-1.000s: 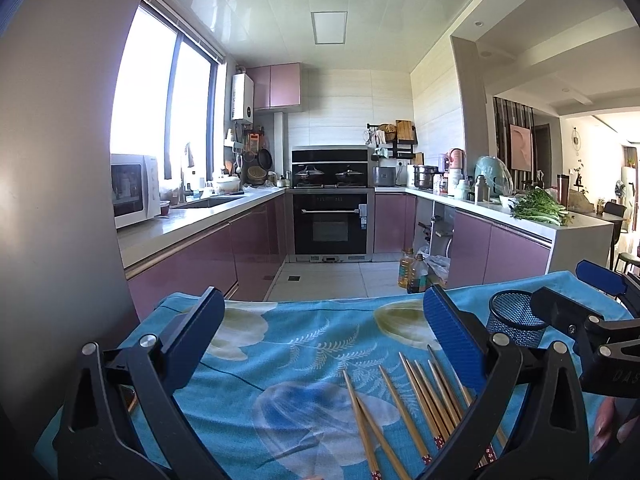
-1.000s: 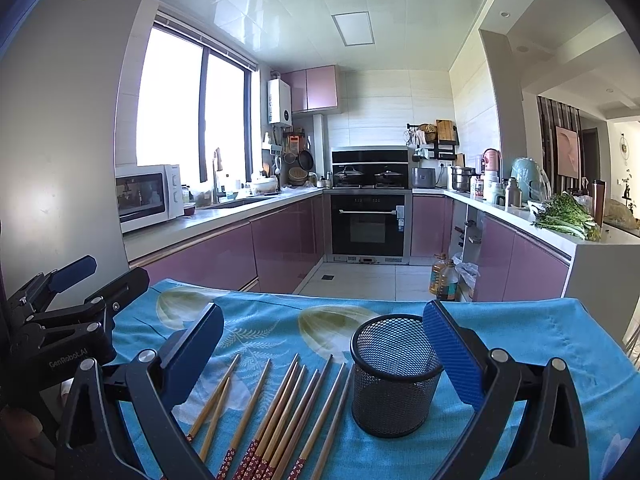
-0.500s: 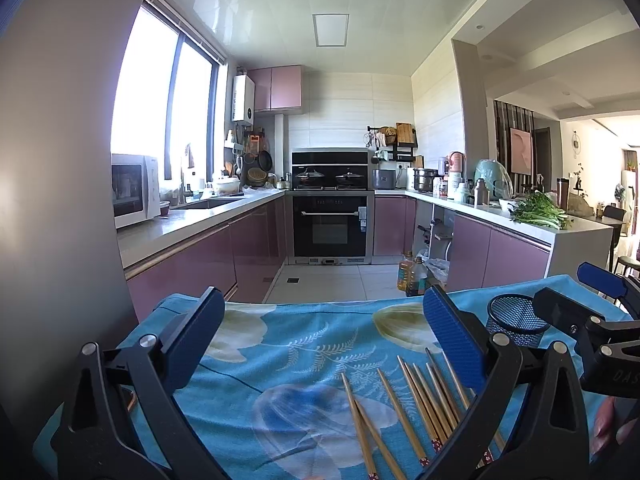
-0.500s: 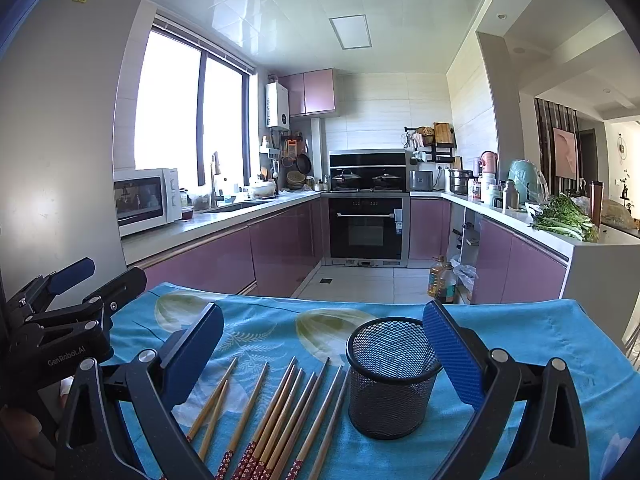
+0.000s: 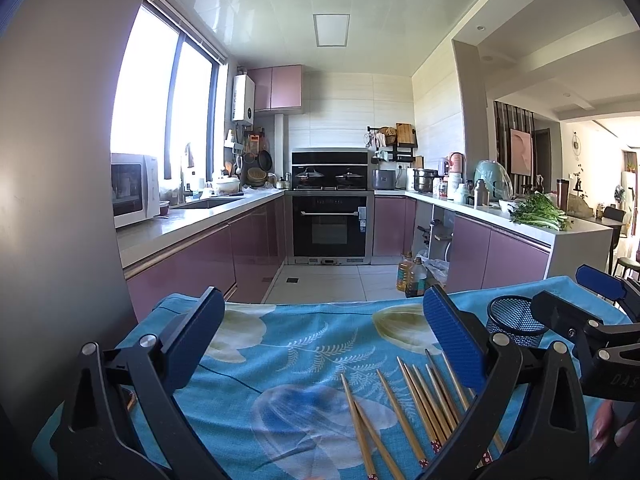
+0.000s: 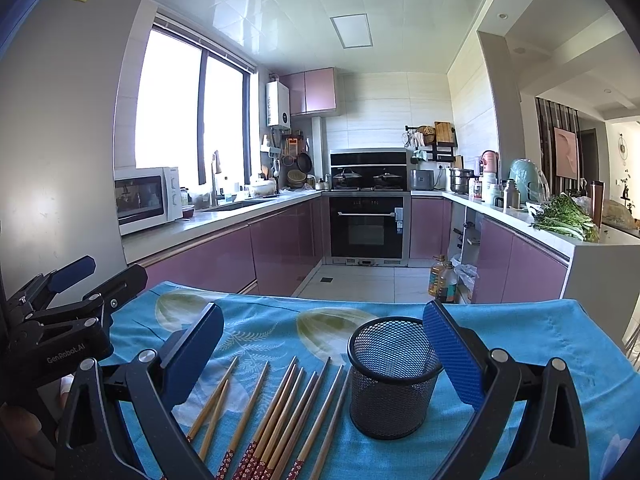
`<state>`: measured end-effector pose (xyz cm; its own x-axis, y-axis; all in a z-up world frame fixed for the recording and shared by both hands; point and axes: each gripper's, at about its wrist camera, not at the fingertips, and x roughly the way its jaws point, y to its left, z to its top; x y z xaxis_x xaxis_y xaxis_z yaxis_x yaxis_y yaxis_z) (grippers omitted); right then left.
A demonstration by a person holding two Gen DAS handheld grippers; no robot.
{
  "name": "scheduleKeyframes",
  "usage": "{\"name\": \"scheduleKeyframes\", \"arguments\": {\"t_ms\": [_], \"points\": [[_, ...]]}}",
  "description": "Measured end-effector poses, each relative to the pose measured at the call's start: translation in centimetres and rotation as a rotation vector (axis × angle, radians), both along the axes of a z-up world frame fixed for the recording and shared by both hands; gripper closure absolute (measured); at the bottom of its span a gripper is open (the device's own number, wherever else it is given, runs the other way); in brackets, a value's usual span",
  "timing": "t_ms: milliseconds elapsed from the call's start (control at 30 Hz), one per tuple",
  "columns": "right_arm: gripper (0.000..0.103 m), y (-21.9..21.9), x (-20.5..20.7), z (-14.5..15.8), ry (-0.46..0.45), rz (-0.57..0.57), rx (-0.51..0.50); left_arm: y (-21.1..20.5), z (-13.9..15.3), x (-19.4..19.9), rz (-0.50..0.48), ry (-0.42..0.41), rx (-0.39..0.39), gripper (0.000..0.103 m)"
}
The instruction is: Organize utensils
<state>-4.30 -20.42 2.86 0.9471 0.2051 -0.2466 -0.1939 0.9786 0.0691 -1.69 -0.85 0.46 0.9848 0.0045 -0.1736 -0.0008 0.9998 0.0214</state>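
The left gripper (image 5: 324, 340) hung wide open above a blue flowered cloth (image 5: 280, 368). Wooden chopsticks (image 5: 416, 404) lay side by side near its right finger, and a black mesh cup (image 5: 514, 316) stood beyond, beside the right gripper (image 5: 592, 320).

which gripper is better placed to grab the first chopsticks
Left, probably. The left gripper is open with the chopsticks just ahead and slightly right of it. The right gripper, also open, faces mostly the mesh holder, which it could steady.

Sunlit kitchen (image 5: 332, 264), mauve cabinets (image 5: 188, 268)
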Motion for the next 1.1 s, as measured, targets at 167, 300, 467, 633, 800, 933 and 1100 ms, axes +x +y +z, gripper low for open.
{"name": "scheduleKeyframes", "arguments": {"t_ms": [167, 300, 467, 633, 800, 933, 1100], "points": [[0.006, 0.03, 0.03, -0.02, 0.0, 0.0, 0.001, -0.03, 0.01, -0.06, 0.0, 0.0, -0.001, 0.005], [0.006, 0.08, 0.05, -0.04, 0.002, 0.001, 0.0, 0.02, 0.0, -0.04, 0.0, 0.001, -0.001, 0.005], [0.006, -0.11, 0.09, 0.07, 0.001, 0.005, 0.002, -0.02, 0.04, -0.05, 0.002, 0.001, -0.001, 0.005], [0.006, -0.06, 0.1, 0.07, 0.003, 0.004, 0.001, -0.1, 0.15, -0.06, 0.005, 0.004, -0.002, 0.005], [0.006, 0.01, 0.25, 0.07, 0.006, 0.004, 0.001, -0.17, 0.21, 0.04, 0.003, 0.008, -0.006, 0.005], [0.006, 0.17, 0.36, -0.08, 0.011, 0.002, 0.001, -0.2, 0.21, 0.04, 0.004, 0.011, -0.008, 0.005], [0.006, 0.08, 0.47, -0.18, 0.015, 0.003, 0.002, -0.2, 0.09, 0.15, 0.003, 0.018, -0.013, 0.005]]}}
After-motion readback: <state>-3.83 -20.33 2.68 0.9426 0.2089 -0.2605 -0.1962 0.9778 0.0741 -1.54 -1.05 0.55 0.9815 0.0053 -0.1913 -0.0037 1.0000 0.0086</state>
